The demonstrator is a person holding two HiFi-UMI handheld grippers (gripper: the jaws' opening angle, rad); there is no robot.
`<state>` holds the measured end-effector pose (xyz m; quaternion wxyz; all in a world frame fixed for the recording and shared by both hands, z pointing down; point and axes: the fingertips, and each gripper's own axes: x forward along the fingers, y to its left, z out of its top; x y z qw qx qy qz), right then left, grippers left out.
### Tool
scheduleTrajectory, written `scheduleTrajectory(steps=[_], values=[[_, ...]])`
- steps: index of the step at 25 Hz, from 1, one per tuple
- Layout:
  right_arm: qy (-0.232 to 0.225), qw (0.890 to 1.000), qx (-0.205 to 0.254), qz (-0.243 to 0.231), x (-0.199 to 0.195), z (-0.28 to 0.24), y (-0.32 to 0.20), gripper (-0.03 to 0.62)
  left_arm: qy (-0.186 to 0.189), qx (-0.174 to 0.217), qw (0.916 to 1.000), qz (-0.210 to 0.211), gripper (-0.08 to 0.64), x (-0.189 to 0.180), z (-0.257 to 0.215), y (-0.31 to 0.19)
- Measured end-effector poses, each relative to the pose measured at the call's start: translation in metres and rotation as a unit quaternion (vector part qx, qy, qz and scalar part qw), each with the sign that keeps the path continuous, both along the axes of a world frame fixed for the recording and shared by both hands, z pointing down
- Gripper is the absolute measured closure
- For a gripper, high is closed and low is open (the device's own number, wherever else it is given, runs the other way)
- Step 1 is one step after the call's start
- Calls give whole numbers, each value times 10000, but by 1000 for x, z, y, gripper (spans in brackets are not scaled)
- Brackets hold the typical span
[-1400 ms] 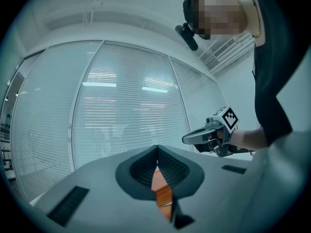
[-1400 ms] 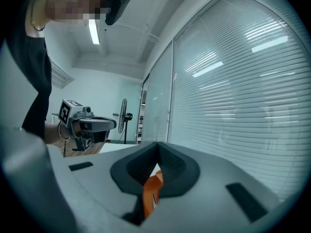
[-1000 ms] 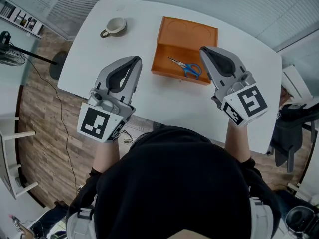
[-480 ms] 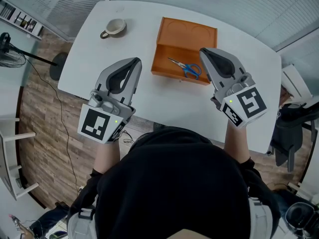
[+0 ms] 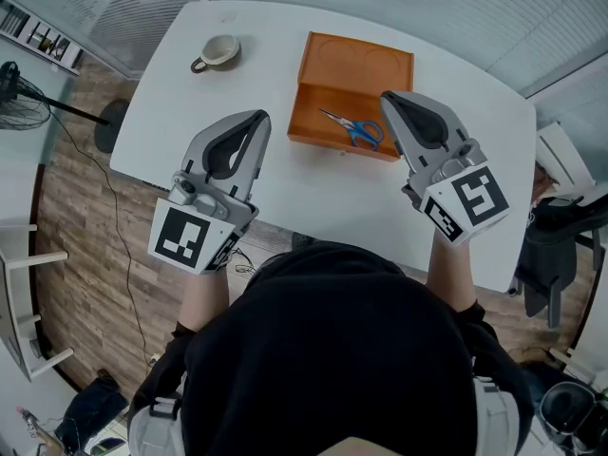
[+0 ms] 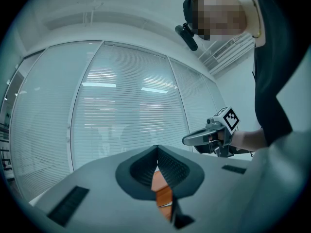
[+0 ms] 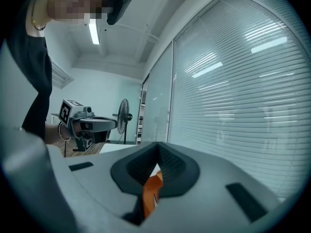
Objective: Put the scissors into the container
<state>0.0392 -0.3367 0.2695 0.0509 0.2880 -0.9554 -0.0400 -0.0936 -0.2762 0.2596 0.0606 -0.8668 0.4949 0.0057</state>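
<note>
Blue-handled scissors [image 5: 353, 129] lie inside the orange container [image 5: 356, 65], which stands at the far middle of the white table [image 5: 304, 193]. My left gripper [image 5: 258, 114] hangs over the table left of the container, jaws together and empty. On the container's right side my right gripper [image 5: 388, 96] hovers near the scissors' handles, also shut on nothing. In the left gripper view the pads [image 6: 157, 147] meet, with the orange container [image 6: 163, 193] showing below them. The right gripper view shows the same: closed pads [image 7: 158, 154] and the container [image 7: 150, 193] beneath.
A pale mug [image 5: 219, 51] sits at the table's far left. A fan [image 5: 14, 93] stands on the wooden floor to the left, and a dark chair [image 5: 556, 245] stands right of the table. Window blinds run behind the table.
</note>
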Motion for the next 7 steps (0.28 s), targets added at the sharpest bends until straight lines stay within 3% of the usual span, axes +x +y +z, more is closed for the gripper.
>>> scheduleTrajectory(steps=[7], values=[[-2,10000,5,-2,0,-1,0,588,-18,75,10000,1,549,3,-7,-1]])
